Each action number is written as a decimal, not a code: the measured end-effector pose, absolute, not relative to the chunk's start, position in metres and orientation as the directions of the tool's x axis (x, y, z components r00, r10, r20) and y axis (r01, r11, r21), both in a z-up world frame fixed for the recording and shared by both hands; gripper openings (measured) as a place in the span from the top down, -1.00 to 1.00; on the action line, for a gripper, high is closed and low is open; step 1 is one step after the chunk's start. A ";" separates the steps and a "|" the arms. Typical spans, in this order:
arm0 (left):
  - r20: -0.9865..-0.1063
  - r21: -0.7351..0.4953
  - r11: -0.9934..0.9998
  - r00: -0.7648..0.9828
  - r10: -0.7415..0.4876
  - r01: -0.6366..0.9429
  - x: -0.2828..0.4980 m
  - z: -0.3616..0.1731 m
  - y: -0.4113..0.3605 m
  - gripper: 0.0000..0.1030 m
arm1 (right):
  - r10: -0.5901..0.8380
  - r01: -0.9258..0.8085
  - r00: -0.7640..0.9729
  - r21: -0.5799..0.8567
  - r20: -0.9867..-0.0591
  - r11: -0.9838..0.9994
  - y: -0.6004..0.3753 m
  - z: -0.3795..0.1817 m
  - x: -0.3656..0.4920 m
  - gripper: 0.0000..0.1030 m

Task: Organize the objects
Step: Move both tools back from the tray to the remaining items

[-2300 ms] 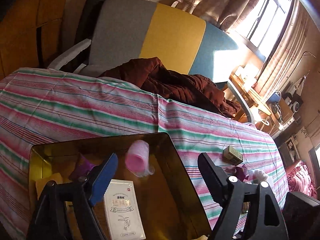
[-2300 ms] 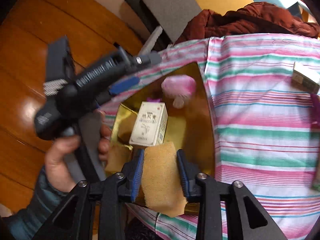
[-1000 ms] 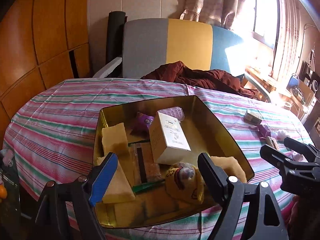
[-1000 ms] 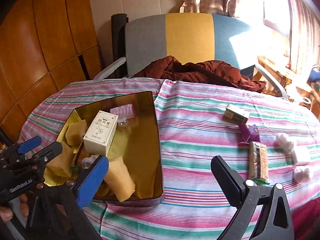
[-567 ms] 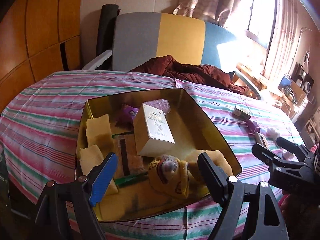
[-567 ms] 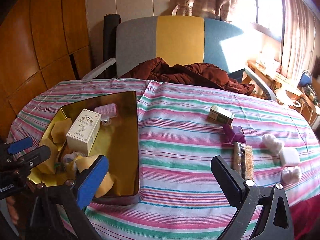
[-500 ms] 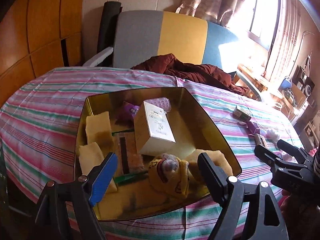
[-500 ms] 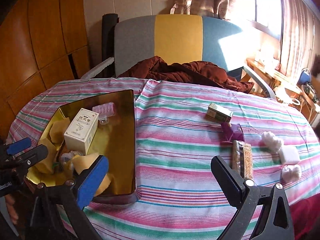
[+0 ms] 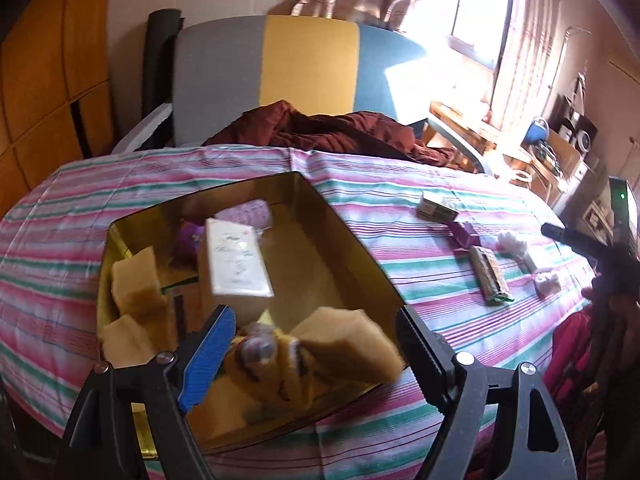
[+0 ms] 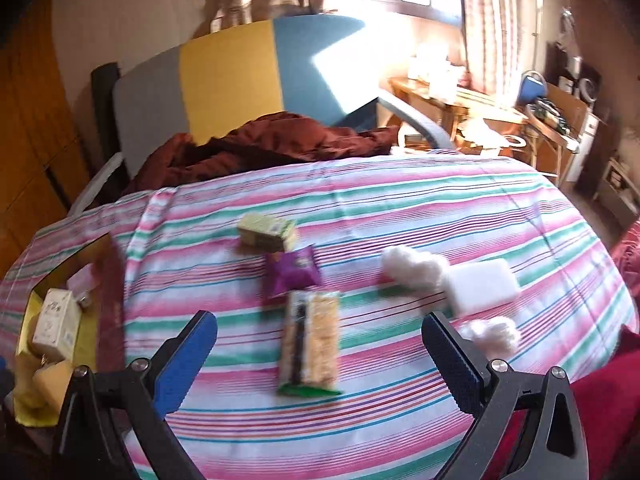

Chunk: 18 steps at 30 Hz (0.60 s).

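A gold tin box (image 9: 360, 258) sits on the striped tablecloth and holds a white carton (image 9: 236, 264), yellow sponges (image 9: 136, 282), a yellow toy (image 9: 268, 364) and a pink item (image 9: 250, 212). My left gripper (image 9: 316, 338) is open and empty over the box's near edge. My right gripper (image 10: 320, 340) is open and empty above a snack bar (image 10: 310, 346). Beyond it lie a purple packet (image 10: 292, 270), a small green-yellow box (image 10: 266, 230), a white block (image 10: 482, 286) and cotton balls (image 10: 412, 266). The tin box also shows at the left of the right wrist view (image 10: 106, 280).
A chair with grey, yellow and blue panels (image 9: 308, 64) stands behind the table with a dark red jacket (image 9: 328, 128) on it. A cluttered desk (image 10: 480, 108) is at the far right. The table's rounded edge runs close to both grippers.
My right gripper let go of the yellow sponge into the box, opened and swung right over the loose items. My left gripper pulled back from inside the box to its near edge.
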State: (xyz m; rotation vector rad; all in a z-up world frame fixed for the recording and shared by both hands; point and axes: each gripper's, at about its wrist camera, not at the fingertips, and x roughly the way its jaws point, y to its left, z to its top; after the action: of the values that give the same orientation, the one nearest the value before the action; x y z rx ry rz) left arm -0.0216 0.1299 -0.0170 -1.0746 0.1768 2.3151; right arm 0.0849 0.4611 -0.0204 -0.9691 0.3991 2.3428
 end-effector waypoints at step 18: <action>-0.822 -0.089 -0.596 -0.279 0.497 -0.798 0.005 -0.047 0.324 -0.62 | 0.417 -0.812 -0.581 0.467 -0.699 -0.349 0.591 -0.042 0.176 -0.99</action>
State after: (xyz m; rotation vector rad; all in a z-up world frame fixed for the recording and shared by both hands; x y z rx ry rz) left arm 0.0054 0.3240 -0.0472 -1.0910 0.4357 1.9617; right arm 0.1764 0.5905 -0.0423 -0.6044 1.0556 1.9972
